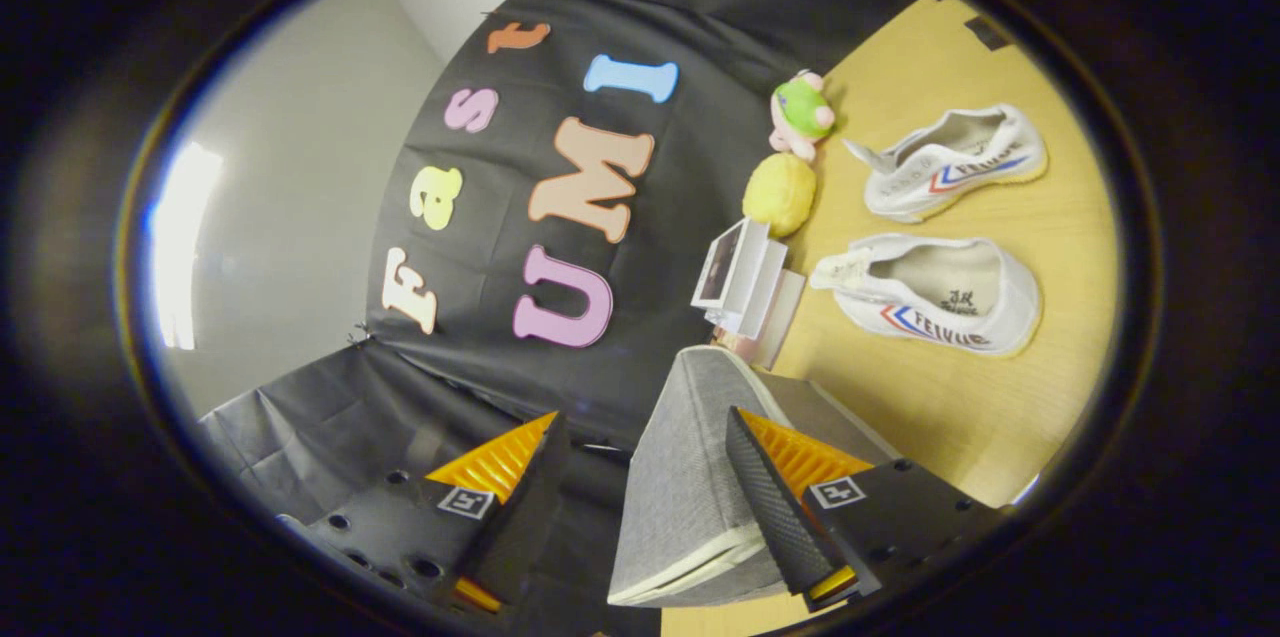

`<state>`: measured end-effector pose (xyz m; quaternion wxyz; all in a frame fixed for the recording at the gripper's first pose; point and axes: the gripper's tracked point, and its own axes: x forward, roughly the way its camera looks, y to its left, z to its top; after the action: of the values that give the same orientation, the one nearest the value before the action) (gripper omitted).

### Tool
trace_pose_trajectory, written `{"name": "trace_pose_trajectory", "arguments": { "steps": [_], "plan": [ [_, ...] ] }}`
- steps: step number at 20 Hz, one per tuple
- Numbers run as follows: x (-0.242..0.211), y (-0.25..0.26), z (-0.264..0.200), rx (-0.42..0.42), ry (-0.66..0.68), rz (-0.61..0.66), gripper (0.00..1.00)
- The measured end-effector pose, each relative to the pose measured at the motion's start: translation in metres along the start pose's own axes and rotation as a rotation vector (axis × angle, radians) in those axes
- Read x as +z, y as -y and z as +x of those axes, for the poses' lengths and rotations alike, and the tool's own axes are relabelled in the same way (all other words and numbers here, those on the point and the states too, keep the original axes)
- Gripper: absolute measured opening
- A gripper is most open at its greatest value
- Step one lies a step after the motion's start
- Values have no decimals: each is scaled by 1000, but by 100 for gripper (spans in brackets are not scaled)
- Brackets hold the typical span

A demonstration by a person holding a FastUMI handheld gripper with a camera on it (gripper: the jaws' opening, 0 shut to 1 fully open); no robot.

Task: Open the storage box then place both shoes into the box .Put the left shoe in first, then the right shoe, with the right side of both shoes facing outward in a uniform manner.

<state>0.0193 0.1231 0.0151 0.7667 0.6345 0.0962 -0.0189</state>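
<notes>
The grey fabric storage box shows as a raised grey panel [680, 487], probably its lid, standing between my fingers. My gripper [645, 415] is open. One finger [775, 507] lies against the panel's face, while the other finger [520, 487] stands apart from it with a dark gap between. Beyond the fingers, two white canvas shoes with red and blue marks lie on the wooden table [960, 397]. The nearer shoe [930, 302] lies just past the box, and the farther shoe [955, 162] is behind it. Both lie on their soles with their openings showing.
A small white box or frame [740, 277] stands just beyond the grey panel. A yellow plush [780, 194] and a green and pink plush [802, 112] sit against the black cloth wall [650, 17], near the farther shoe.
</notes>
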Motion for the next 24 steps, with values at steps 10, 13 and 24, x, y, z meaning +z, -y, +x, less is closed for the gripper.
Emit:
{"name": "trace_pose_trajectory", "arguments": {
  "steps": [10, 13, 24],
  "plan": [
    [-5, 52, -2, -40, -19, 181, 76],
    [-15, 47, 7, -42, -68, 169, 53],
    [8, -37, -1, 186, -50, 169, 9]
  ]
}}
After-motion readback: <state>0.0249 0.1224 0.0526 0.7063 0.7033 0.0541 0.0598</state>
